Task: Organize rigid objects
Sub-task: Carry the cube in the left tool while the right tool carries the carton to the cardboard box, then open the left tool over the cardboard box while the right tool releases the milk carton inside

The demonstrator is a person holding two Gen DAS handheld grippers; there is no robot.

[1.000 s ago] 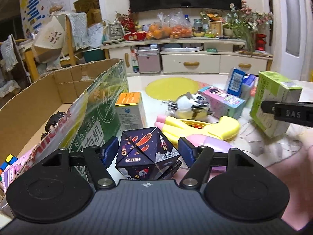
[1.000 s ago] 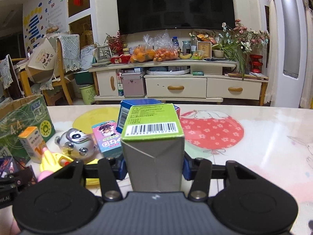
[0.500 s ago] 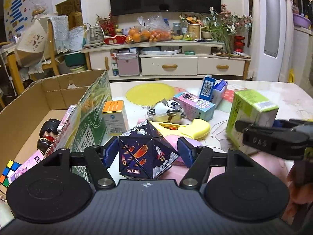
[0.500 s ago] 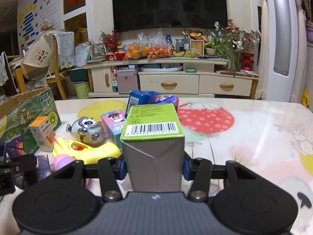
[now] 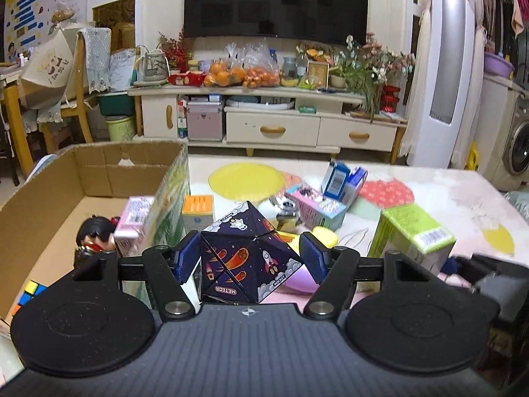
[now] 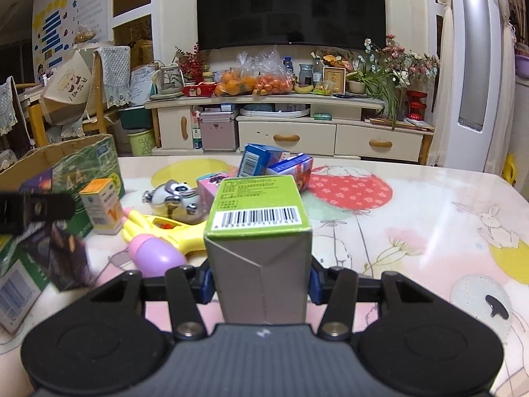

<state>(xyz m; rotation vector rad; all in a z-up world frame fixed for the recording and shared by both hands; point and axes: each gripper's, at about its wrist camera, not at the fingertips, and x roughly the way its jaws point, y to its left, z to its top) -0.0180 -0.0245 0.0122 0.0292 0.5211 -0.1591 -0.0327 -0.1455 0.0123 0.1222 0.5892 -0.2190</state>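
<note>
My left gripper [image 5: 250, 255] is shut on a dark space-print puzzle cube [image 5: 244, 261] and holds it off the table beside the open cardboard box [image 5: 99, 172]. From the right wrist view, that cube [image 6: 62, 261] hangs at the far left under the left gripper's finger [image 6: 36, 210]. My right gripper [image 6: 261, 283] is shut on a green carton [image 6: 258, 205] with a barcode on top, above the patterned table [image 6: 413, 218]. In the left wrist view the green carton [image 5: 410, 231] is at the right, with the right gripper [image 5: 479, 271] partly hidden.
In the box lie a doll [image 5: 94, 235], a pink pack [image 5: 132, 221] and a colour cube [image 5: 29, 292]. On the table are an orange-topped carton [image 6: 102, 206], a yellow toy gun [image 6: 158, 228], a silver toy [image 6: 172, 198], a pink box [image 5: 317, 206] and blue cartons [image 6: 274, 163].
The left gripper has risen with the puzzle cube, so the box's inside now shows. The right gripper has carried the green carton leftward, closer to the left gripper.
</note>
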